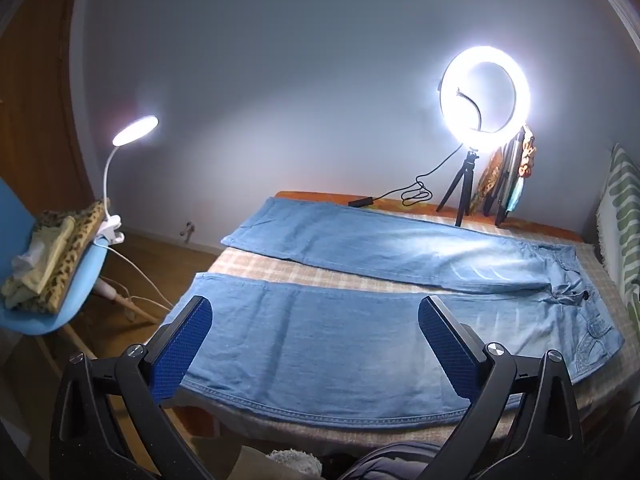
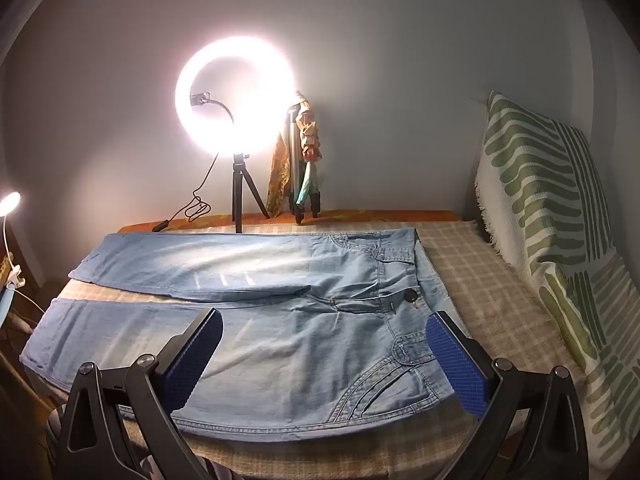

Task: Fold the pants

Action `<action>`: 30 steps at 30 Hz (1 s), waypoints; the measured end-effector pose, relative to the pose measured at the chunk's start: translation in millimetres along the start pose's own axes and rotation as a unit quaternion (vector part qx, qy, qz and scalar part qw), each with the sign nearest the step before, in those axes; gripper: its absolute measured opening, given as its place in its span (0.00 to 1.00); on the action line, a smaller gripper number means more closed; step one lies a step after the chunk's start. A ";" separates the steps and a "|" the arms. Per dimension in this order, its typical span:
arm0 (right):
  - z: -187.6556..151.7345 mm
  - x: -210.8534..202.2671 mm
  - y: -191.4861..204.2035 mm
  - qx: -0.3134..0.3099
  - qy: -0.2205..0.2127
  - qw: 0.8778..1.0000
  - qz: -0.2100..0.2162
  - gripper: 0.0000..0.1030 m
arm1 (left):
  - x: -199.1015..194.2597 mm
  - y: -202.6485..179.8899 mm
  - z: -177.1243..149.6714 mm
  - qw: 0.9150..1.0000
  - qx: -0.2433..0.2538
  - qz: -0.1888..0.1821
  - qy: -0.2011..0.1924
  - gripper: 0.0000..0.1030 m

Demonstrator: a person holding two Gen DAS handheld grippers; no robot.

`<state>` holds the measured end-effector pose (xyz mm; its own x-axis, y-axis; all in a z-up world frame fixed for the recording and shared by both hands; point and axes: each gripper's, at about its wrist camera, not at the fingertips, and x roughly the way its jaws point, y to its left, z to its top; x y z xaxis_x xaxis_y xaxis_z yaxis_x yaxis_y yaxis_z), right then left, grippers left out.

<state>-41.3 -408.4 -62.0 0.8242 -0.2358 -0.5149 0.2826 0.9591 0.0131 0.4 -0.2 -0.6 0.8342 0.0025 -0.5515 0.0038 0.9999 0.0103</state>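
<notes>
Bed (image 2: 500,292) under checked cover; light-blue jeans (image 2: 280,344) spread flat, legs parted; ring-light tripod (image 2: 240,196) at far edge, possibly beside a folded tripod (image 2: 298,176).

I see light-blue denim pants (image 2: 280,344) — beige-checked bedspread (image 2: 480,280), green-and-white striped pillow (image 2: 552,208), blue gripper pads (image 1: 182,344).

A lit ring light (image 1: 485,96) on a small tripod stands upper right against the pale grey wall (image 1: 280,80); a clip lamp (image 1: 134,130) glows over the blue chair (image 1: 60,280) at left.
</notes>
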 end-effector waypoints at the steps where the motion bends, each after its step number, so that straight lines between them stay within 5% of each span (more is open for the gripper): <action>1: -0.1 0.5 1.2 0.000 0.001 1.000 -0.001 1.00 | 0.7 -0.5 -0.3 1.000 0.001 0.000 0.001 1.00; 30: 3.3 1.5 -3.1 0.017 0.006 1.000 0.008 1.00 | -2.8 -9.5 5.1 1.000 0.008 -0.005 -0.010 1.00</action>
<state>-39.4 -412.2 -60.0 0.8225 -0.2177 -0.5254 0.2855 0.9571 0.0504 0.9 -9.8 5.1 0.8452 -0.0082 -0.5344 0.0213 0.9996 0.0184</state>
